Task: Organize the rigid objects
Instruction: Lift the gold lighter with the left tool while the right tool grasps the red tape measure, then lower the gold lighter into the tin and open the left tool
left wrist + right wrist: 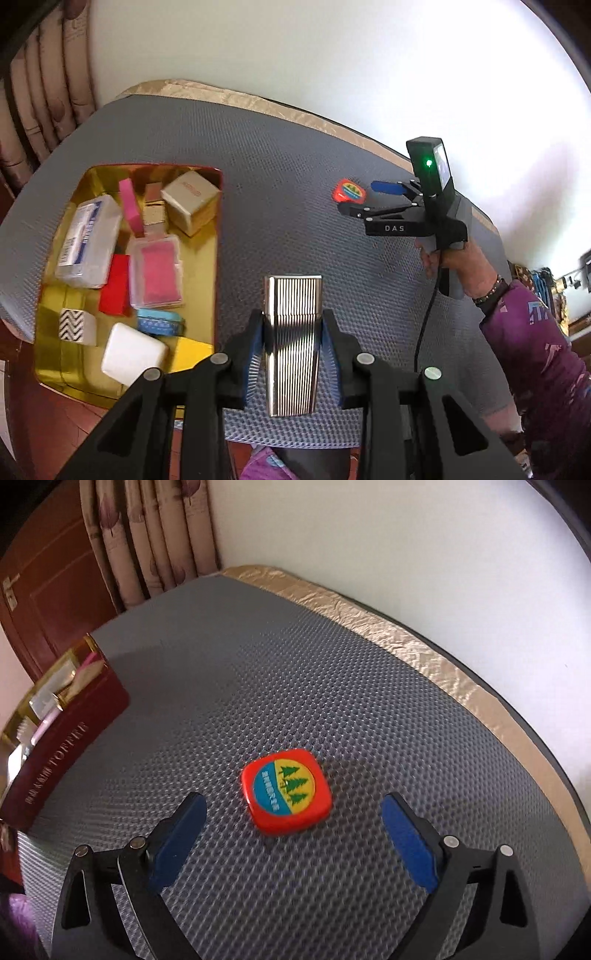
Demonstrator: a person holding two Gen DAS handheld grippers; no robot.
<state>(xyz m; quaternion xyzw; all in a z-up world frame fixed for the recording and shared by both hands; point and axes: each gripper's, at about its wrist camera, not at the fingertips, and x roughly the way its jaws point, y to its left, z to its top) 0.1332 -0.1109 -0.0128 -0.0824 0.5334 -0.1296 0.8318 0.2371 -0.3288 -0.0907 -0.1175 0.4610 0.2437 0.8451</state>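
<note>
1. On the left of the grey mat (295, 166) stands the gold-lined tin (218, 229), its dark red outer wall lettered TOFFEE in the right wrist view. It already holds a good many rigid pieces: a clear plastic box (88, 245), a pink-filled case (157, 273), a gold cube (190, 201), a red block (116, 290), a zigzag-patterned block (75, 325) and a white bar (133, 354), lying loosely and partly overlapping. Judging by this, most of the sorting is done.

2. In the middle, the left gripper (293, 332) is clenched on a ribbed silver case (293, 332), its blue pads pressing both long sides. The case is a flat, shiny metal rectangle with fine lengthwise grooves, held above the mat just right of the tin's wall. It has not yet gone into the tin, and that looks like the step in hand.

3. Further right, the right gripper (291, 834) is released, with its jaws spread wide either side of a red square tile (286, 792). The tile lies flat on the mat, apart from both pads (410, 843), and is not yet grasped. It has rounded corners and a round blue-and-yellow badge with green trees.

4. By what shows, two pieces remain outside the tin: the silver case and the red tile. No other loose item shows on the mat.
</note>
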